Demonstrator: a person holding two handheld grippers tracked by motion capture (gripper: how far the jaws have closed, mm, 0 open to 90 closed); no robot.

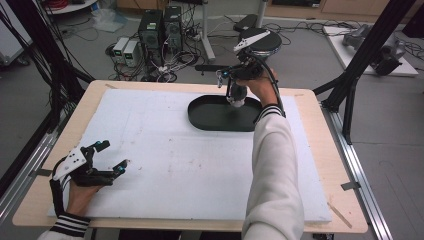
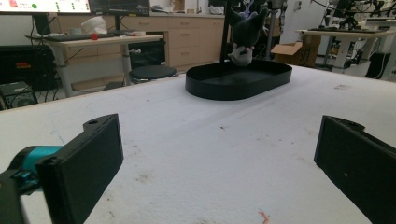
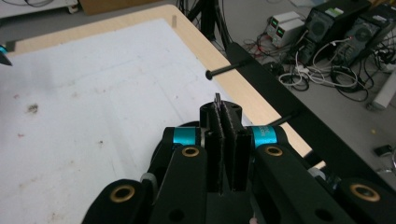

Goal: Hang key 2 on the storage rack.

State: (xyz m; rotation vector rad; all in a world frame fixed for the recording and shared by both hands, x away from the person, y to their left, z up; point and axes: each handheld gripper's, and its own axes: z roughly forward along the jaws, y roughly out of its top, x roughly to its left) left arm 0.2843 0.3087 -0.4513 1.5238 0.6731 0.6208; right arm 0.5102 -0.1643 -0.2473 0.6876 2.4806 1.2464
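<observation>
A dark grey and white plush toy (image 1: 237, 96) (image 2: 241, 36) hangs head down just over the black oval tray (image 1: 202, 116) (image 2: 212, 87) at the far middle of the white foam board. My right gripper (image 1: 234, 80) (image 3: 227, 114) is above it, its jaws pressed together on a thin dark bit of the toy. My left gripper (image 1: 113, 154) (image 2: 219, 158) lies low at the board's near left, jaws wide apart and nothing between them, facing the tray.
The white foam board (image 1: 165, 165) covers most of the wooden table (image 1: 320, 150). Behind the far edge are computer towers (image 1: 159, 27), cables and a black stool (image 1: 262, 42). Black frame posts (image 1: 367, 50) stand at both sides.
</observation>
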